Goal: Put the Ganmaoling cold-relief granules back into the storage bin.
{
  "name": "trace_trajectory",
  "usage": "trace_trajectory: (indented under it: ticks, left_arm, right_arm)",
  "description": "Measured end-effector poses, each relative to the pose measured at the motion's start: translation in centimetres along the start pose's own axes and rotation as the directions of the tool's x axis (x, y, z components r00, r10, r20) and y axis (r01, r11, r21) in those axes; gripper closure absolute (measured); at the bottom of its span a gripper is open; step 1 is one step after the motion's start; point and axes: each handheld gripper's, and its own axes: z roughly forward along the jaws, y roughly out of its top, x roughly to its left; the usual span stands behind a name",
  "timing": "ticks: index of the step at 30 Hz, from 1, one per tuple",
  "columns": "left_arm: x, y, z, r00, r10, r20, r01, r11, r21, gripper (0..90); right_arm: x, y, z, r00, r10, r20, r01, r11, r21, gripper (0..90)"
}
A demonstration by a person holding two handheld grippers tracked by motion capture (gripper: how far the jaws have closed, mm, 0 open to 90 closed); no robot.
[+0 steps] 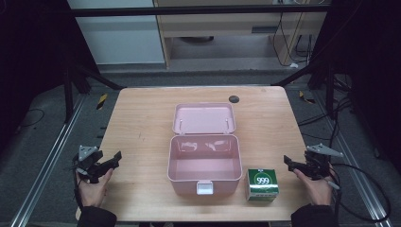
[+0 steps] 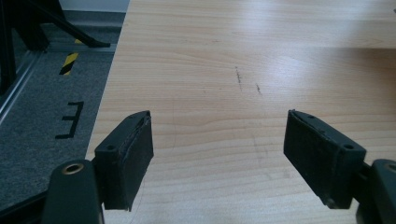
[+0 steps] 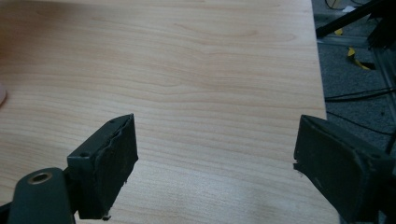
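A pink plastic box stands open in the middle of the wooden table, its lid laid back flat behind it. A small green carton marked 999 stands just right of the box's front corner. My left gripper rests at the table's left edge, open, with bare wood between its jaws. My right gripper sits at the right edge, open too, its jaws wide over bare wood. Both are well apart from the box and carton.
A dark round spot marks the table's far side. Black frame legs and cables lie on the grey floor around the table. Yellow-black tape marks the floor at left.
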Motion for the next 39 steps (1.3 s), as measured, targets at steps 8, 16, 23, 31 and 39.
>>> trace_trajectory:
  ticks: [8, 16, 23, 31, 39]
  left_arm:
    - [-0.5, -0.2, 0.7, 0.9991, 0.007, 0.041, -0.010, 0.9964, 0.084, 26.3]
    - [-1.1, -0.3, 1.0, 0.9977, 0.063, 0.024, -0.065, 0.9920, 0.108, 26.4]
    - [-1.3, -0.4, 1.2, 0.9965, 0.078, 0.027, -0.081, 0.9891, 0.123, 26.3]
    - [-1.5, -0.5, 1.3, 0.9937, 0.109, 0.026, -0.112, 0.9851, 0.131, 26.9]
    - [-1.7, -0.5, 1.4, 0.9909, 0.131, 0.030, -0.134, 0.9815, 0.137, 27.2]
  right_arm:
    - [1.3, 2.0, -1.5, 0.9935, -0.105, -0.046, 0.103, 0.994, -0.044, 13.3]
    - [2.3, 4.8, -3.9, 0.9690, -0.218, -0.116, 0.211, 0.975, -0.072, 13.0]
    - [3.1, 7.6, -5.7, 0.9297, -0.327, -0.170, 0.325, 0.945, -0.040, 12.0]
    - [5.2, 9.7, -5.9, 0.8542, -0.450, -0.261, 0.470, 0.883, 0.016, 8.5]
    - [7.1, 10.9, -5.9, 0.7711, -0.536, -0.344, 0.589, 0.805, 0.068, 7.5]
